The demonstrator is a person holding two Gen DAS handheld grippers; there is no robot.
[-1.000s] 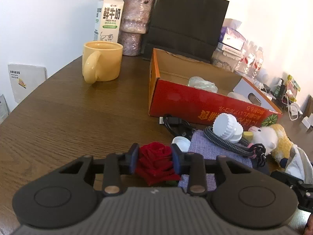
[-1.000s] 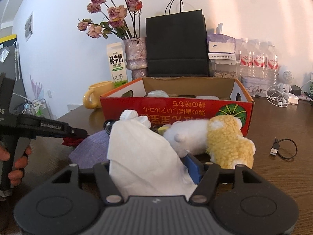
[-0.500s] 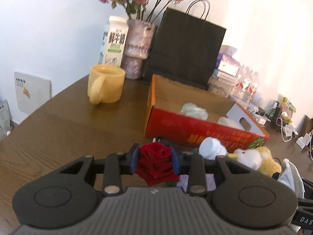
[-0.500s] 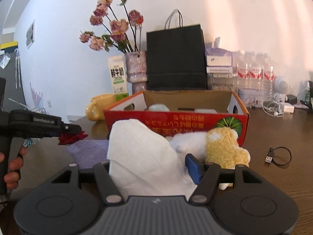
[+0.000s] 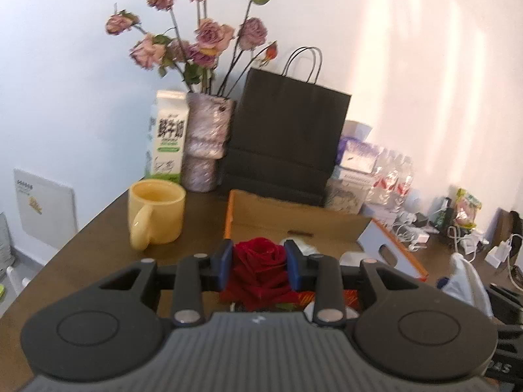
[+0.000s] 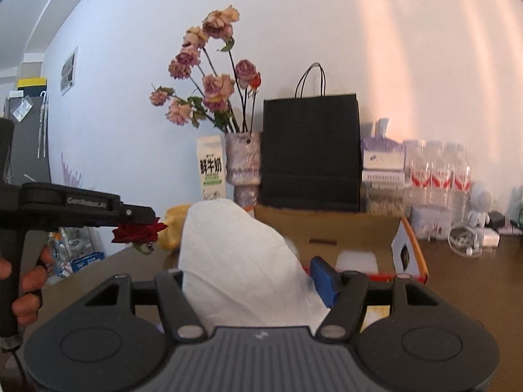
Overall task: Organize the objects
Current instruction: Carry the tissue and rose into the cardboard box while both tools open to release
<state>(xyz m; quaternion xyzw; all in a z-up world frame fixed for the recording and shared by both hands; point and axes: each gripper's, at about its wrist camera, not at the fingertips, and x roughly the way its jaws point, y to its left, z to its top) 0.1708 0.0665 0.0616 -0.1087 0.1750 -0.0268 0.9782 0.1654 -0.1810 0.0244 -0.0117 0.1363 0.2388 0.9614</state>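
My left gripper (image 5: 259,263) is shut on a dark red rose (image 5: 260,269) and holds it in the air in front of the open red cardboard box (image 5: 294,225). The rose (image 6: 139,232) also shows in the right wrist view, at the tip of the left gripper (image 6: 143,217). My right gripper (image 6: 251,281) is shut on a crumpled white tissue (image 6: 242,261), raised in front of the same box (image 6: 359,232). The tissue (image 5: 467,277) shows at the right in the left wrist view. The table items below the grippers are hidden.
A yellow mug (image 5: 157,215) stands left of the box. Behind it are a milk carton (image 5: 168,143), a vase of dried roses (image 5: 207,140) and a black paper bag (image 5: 284,143). Water bottles (image 6: 438,176), a tissue pack and chargers with cables (image 5: 457,232) crowd the right.
Both grippers have risen and tilted up with the rose and the tissue still held. The plush toy, purple cloth and white cap on the table have dropped out of view.
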